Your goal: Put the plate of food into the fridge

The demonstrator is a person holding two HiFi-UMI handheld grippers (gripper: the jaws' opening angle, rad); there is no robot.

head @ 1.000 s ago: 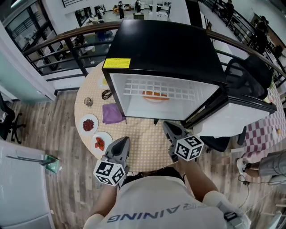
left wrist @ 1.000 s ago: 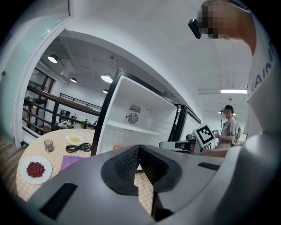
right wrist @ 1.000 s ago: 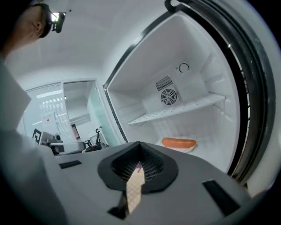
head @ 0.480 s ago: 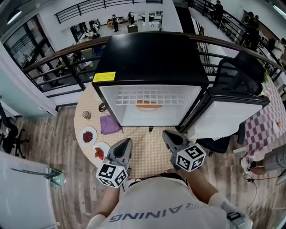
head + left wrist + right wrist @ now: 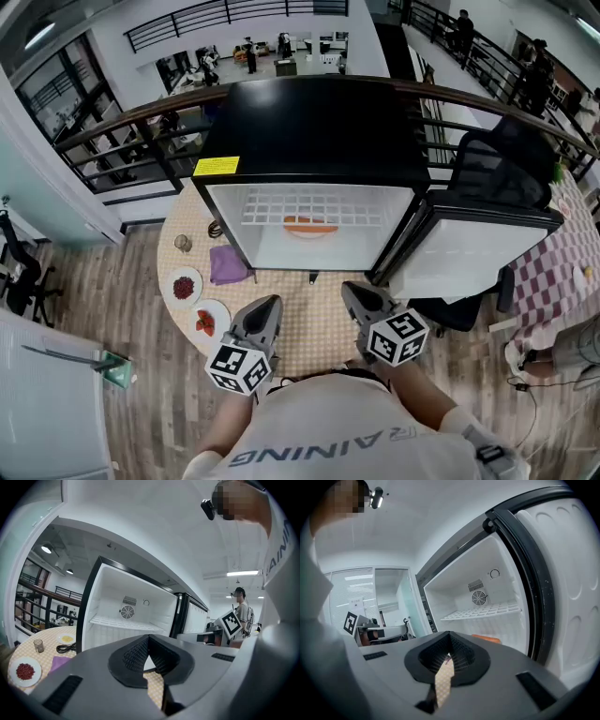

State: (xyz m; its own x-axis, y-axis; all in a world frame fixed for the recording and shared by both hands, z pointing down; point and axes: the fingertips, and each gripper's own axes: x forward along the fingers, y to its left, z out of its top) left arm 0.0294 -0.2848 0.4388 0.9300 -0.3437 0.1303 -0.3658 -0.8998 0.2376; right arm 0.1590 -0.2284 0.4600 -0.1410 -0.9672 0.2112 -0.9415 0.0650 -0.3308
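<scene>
At twelve o'clock the plate [image 5: 310,226] sits in the fridge [image 5: 309,141], yet left claw [image 5: 268,305] and right claw [image 5: 353,291], clenched empty, could skid off the two-o'clock door [image 5: 469,248] when shutting it.

Glossy black fridge [image 5: 314,117], purple cloth [image 5: 228,264], wood-plank floor [image 5: 103,291].

We are reading the grey letters "AINING" across the person's shirt [image 5: 328,441], with the start of the word running out of sight. The yellow label [image 5: 217,167] on top of the fridge [image 5: 319,122] is showing print too small for us to read. The left gripper [image 5: 269,303] and right gripper [image 5: 352,290] are carrying square coded markers, without letters.
</scene>
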